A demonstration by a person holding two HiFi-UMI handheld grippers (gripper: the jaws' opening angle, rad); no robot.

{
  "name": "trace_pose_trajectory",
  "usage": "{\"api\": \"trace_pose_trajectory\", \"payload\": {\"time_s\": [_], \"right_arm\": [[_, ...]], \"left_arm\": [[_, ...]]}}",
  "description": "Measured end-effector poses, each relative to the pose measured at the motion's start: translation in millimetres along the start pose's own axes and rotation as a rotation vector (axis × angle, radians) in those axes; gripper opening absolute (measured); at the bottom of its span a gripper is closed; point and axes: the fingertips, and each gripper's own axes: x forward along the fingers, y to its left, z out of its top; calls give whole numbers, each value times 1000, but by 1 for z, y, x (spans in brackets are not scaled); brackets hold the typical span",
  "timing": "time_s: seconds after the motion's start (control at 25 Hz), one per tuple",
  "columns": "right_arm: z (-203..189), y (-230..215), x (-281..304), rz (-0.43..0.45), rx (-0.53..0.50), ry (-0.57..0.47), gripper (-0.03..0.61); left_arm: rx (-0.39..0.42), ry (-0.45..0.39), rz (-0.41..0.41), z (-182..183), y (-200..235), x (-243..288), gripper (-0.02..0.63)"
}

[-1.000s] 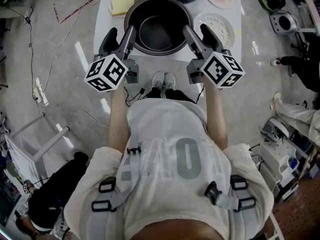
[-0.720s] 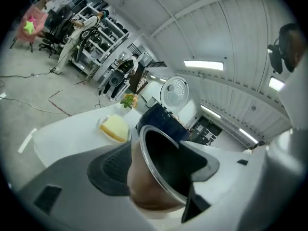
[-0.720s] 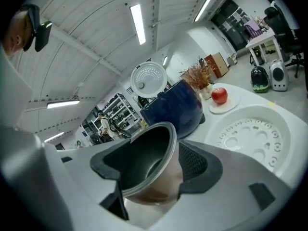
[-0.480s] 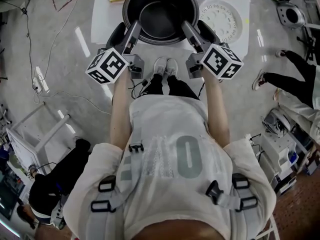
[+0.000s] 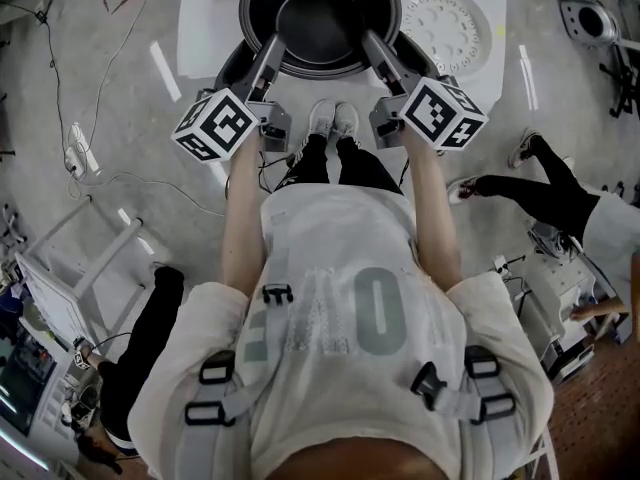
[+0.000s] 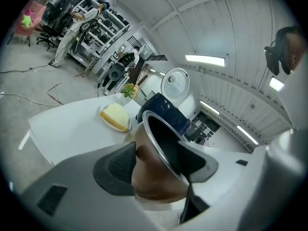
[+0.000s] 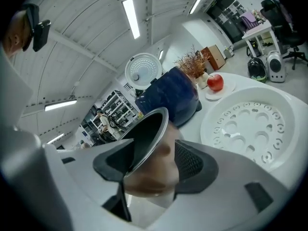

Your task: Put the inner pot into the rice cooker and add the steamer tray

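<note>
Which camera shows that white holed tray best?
The right gripper view: the steamer tray fills its right side, holes plain. The head view shows it small, beside the inner pot. The left gripper view misses it.

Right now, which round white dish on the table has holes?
The steamer tray beside the inner pot; the other two hold an apple and a yellow slice.

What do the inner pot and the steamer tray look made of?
Inner pot: likely metal, with a dark matte lining, a thin bright rim and a reflective brownish outer wall. Steamer tray: probably white plastic, smooth, faintly glossy, moulded with round holes.
</note>
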Motion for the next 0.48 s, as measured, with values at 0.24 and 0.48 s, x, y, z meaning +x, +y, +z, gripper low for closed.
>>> {"api": "trace_pose_trajectory", "payload": {"time_s": [0.24,0.48], "right_arm": [[1,2,1,16,-2,-1,225],[2,3,0,10,-63,24,219]], "left_arm": [[12,0,9,-1,1,1,254],[31,5,16,0,-2,2,242]]}}
